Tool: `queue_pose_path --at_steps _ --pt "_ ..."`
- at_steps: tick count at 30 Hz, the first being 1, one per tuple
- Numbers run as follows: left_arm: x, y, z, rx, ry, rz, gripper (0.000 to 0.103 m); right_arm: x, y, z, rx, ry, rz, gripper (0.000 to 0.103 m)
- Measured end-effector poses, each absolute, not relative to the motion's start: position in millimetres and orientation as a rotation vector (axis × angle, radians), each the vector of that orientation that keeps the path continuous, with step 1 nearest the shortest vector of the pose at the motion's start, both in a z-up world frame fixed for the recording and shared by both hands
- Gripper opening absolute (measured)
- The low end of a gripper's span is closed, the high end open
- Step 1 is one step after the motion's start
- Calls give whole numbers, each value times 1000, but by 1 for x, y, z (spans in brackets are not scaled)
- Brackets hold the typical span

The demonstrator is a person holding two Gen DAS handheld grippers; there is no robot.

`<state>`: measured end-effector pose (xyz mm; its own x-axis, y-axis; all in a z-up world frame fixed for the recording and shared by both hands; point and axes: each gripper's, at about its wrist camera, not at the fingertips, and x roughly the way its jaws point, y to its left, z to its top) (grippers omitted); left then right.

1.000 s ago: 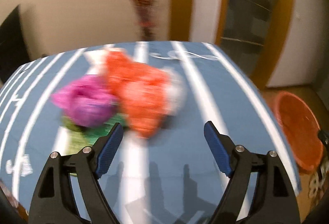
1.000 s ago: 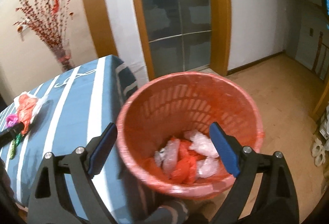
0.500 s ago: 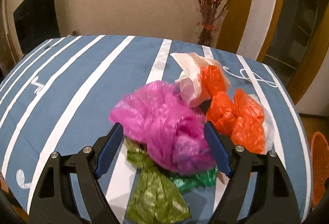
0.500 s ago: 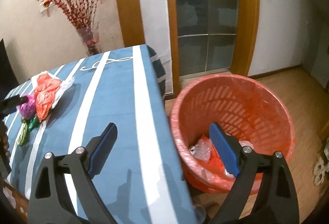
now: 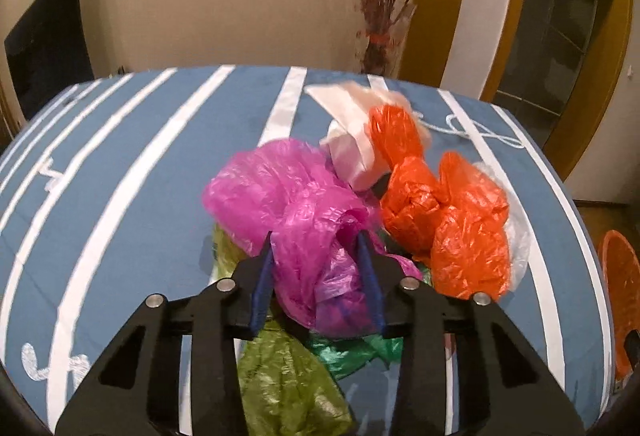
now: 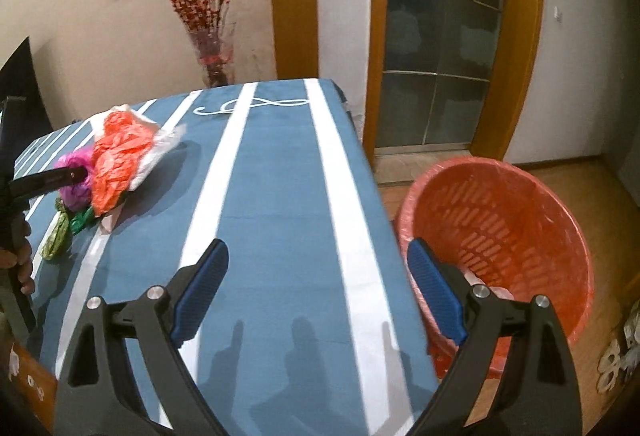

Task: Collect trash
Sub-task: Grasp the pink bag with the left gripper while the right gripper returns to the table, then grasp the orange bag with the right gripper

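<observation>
Your left gripper (image 5: 316, 236) pinches the magenta bag (image 5: 296, 204), touching the orange bag (image 5: 448, 212) atop the striped table (image 5: 120, 176). Only your right view shows your wide-open right gripper (image 6: 316, 268) beside the orange basket (image 6: 520, 220).

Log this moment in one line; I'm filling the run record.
left gripper: shut on magenta bag | right gripper: open, empty | bin: beside table

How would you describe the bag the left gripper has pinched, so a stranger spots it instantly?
On the blue white-striped tablecloth lies a heap of crumpled plastic bags. The crumpled magenta plastic bag sits at its left front, pinched by the left gripper. It alone is pink; its neighbours are orange, white and green.
</observation>
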<state>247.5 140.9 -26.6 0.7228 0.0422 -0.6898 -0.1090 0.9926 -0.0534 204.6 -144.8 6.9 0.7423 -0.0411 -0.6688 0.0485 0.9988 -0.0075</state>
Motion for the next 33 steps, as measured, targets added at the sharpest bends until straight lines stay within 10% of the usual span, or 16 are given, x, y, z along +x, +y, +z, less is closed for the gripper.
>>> queue_pose_path --at_steps 15,22,33 --pt "194 204 17 -111 606 171 36 235 -59 32 -29 672 134 88" --pt "182 234 23 -132 577 223 36 279 5 31 -12 722 289 62" --pt "177 263 19 -171 572 235 36 332 74 -3 -113 824 300 52"
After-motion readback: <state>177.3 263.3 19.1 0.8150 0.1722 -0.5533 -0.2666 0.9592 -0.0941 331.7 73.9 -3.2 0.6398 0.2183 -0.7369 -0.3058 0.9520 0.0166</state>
